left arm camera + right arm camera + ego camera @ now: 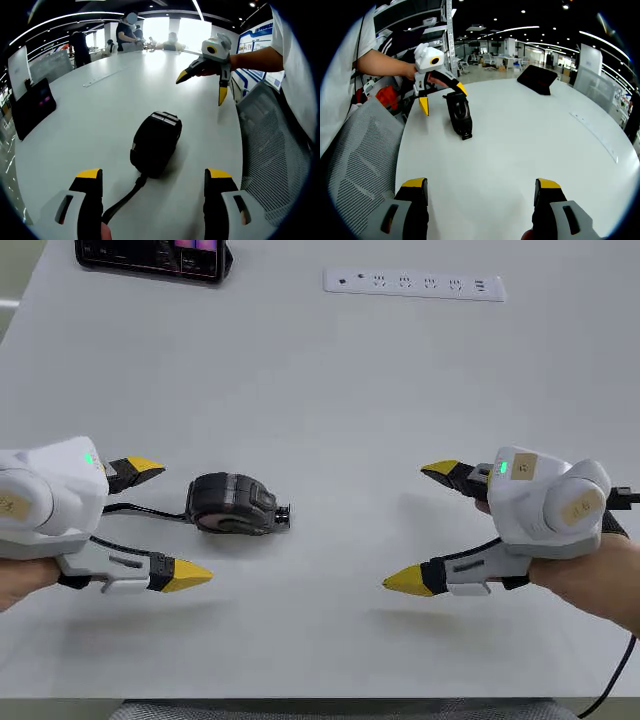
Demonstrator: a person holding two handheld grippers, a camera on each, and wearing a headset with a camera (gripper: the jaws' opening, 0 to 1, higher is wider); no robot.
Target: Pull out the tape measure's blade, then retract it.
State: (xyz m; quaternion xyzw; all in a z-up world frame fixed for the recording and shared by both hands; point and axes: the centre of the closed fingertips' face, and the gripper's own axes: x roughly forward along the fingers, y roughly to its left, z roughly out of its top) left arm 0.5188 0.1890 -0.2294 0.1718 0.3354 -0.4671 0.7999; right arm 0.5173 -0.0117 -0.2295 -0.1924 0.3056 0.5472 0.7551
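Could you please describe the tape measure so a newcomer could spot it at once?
On the wide white table, look at the near left part, just in front of the open left tongs. There lies the rounded black and grey tape measure with a thin black strap. The flat white power strip and the dark screen sit far off at the back edge.

I am looking at a black tape measure (232, 504) with a grey band, against a plain white counter (320, 390). My left gripper (172, 521) and right gripper (418, 526) are both showing white shells, black jaws, yellow tips and a glowing green light. A white power strip (414, 284) and a black tablet (150, 258) with pink screen patches are showing beyond.
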